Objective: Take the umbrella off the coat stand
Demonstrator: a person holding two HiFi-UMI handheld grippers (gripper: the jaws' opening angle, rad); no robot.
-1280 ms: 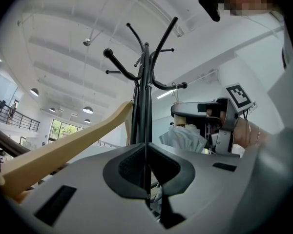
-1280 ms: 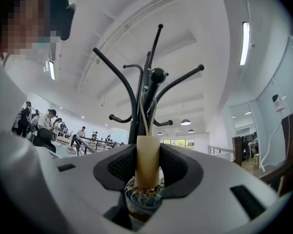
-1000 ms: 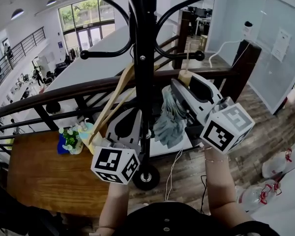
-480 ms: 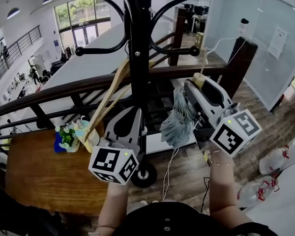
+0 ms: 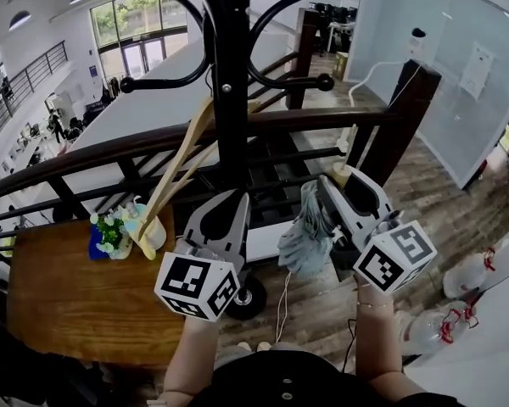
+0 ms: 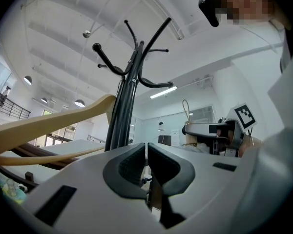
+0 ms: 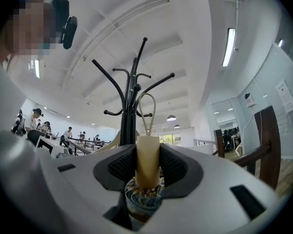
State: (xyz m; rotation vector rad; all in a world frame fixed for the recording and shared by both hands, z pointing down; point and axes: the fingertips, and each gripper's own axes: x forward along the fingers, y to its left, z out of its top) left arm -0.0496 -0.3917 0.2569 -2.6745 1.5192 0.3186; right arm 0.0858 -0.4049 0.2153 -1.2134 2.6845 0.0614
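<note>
Right gripper view: right gripper clamps the umbrella by its handle (canopy mostly hidden); left gripper jaws together.

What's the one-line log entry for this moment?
right gripper: shut on umbrella | left gripper: shut, empty | umbrella: off coat stand

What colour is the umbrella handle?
Pale tan. The umbrella handle shows best in the right gripper view.
</note>
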